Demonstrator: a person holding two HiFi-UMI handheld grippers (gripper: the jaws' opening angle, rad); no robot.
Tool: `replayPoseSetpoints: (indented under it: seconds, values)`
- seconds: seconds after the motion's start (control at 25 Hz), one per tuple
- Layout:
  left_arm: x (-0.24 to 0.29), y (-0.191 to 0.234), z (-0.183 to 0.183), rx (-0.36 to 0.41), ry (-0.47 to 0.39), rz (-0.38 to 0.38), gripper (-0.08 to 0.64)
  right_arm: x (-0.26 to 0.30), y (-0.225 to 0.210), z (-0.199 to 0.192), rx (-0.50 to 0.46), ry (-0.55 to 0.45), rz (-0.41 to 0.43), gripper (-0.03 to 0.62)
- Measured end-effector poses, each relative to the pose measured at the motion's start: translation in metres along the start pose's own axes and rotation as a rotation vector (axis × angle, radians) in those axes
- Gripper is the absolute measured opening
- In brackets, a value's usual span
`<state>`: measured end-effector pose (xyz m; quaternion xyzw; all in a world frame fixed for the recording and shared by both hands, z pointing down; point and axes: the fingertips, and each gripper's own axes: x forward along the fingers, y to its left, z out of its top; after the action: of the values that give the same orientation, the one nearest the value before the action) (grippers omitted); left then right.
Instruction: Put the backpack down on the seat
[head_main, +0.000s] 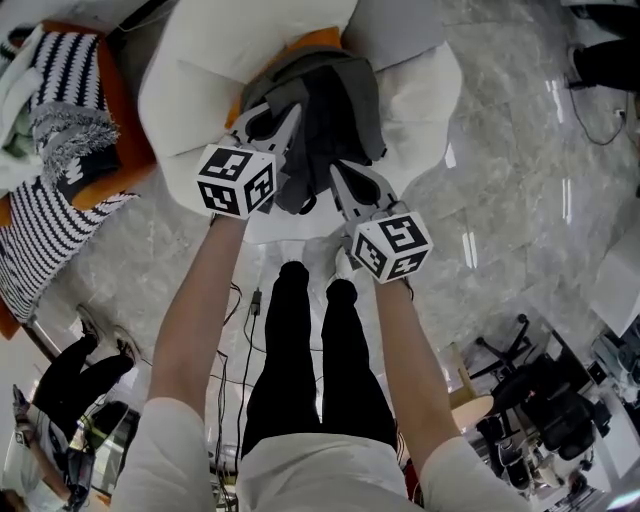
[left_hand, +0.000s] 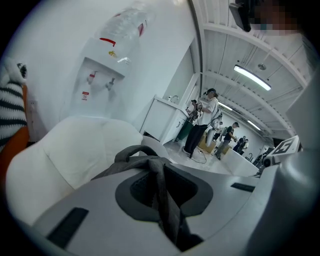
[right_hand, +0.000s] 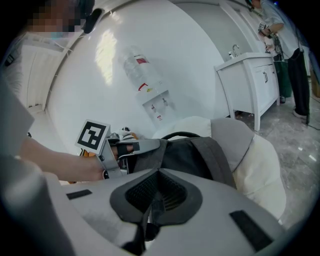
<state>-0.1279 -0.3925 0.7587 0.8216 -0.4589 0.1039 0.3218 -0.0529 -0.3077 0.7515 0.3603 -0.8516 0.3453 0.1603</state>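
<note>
Head view: the dark grey backpack (head_main: 335, 110) hangs over the white seat (head_main: 190, 100), just ahead of both pairs of jaws. The left gripper (head_main: 283, 118) meets its left edge, the right gripper (head_main: 345, 185) its near lower edge. In the left gripper view the jaws are clamped on a grey strap (left_hand: 162, 185) that runs back between them from the bag's top. In the right gripper view the jaws are pinched on a thin dark strip of the bag (right_hand: 150, 212). The bag's underside is hidden behind the grippers, so whether it touches the cushion cannot be told.
</note>
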Motion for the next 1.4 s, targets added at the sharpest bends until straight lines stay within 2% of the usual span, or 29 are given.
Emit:
replayPoseSetpoints:
  seconds: [0.12, 0.4, 0.6, 0.72, 1.4]
  values:
    - [0.005, 0.014, -0.002, 0.016, 0.015, 0.000, 0.043, 0.005, 0.001, -0.003, 0.013, -0.002, -0.009, 0.023]
    - [0.017, 0.058, -0.006, -0.017, 0.034, 0.032, 0.043, 0.028, 0.002, -0.005, 0.019, -0.002, -0.028, 0.023]
    - [0.024, 0.069, -0.012, -0.023, 0.057, 0.025, 0.043, 0.048, 0.006, -0.004, 0.021, 0.013, -0.012, 0.023]
    - [0.028, 0.082, -0.016, -0.055, 0.063, 0.041, 0.043, 0.056, 0.010, -0.002, 0.020, 0.017, 0.001, 0.023]
    - [0.036, 0.109, -0.034, -0.067, 0.119, 0.091, 0.052, 0.051, 0.003, -0.012, 0.039, 0.024, -0.013, 0.023]
